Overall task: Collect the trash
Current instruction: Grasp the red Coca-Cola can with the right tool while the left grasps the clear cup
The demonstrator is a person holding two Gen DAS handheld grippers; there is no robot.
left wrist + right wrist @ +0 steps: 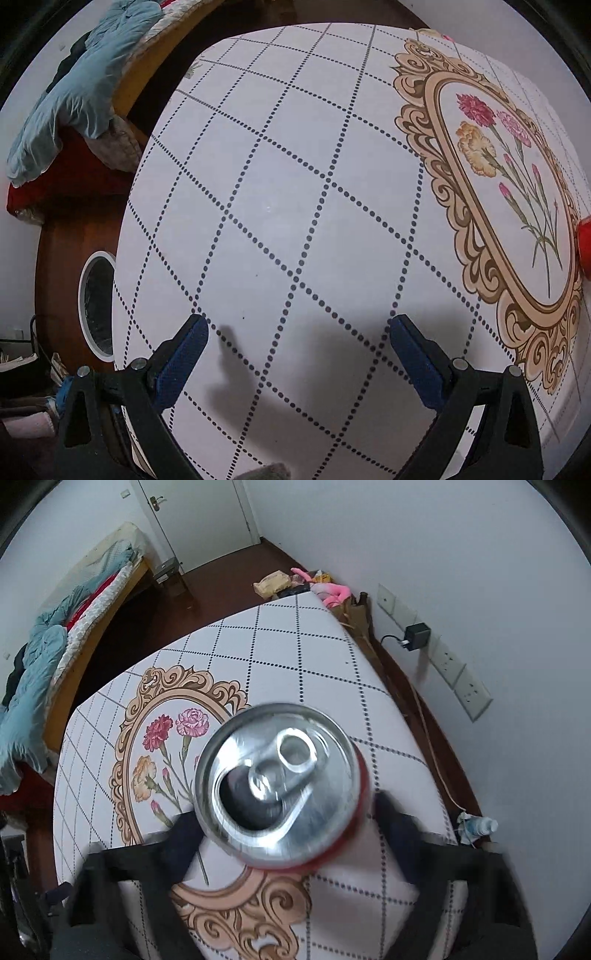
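Observation:
My right gripper [286, 805] is shut on a red drink can [280, 786], held above the table; its silver opened top with the pull tab faces the camera, and the view is blurred. A red edge of the can [584, 247] shows at the far right of the left wrist view. My left gripper [297, 323] is open and empty, low over the white tablecloth [280, 177] with dotted diamond lines. A white-rimmed trash bin [96, 306] stands on the floor beside the table's left edge.
The tablecloth has a flower print in an ornate oval frame [162, 746]. A bed with a blue quilt [33, 686] lies to the left. A wall with sockets and an adapter [417, 635] runs along the right. A plastic bottle [480, 827] lies on the floor.

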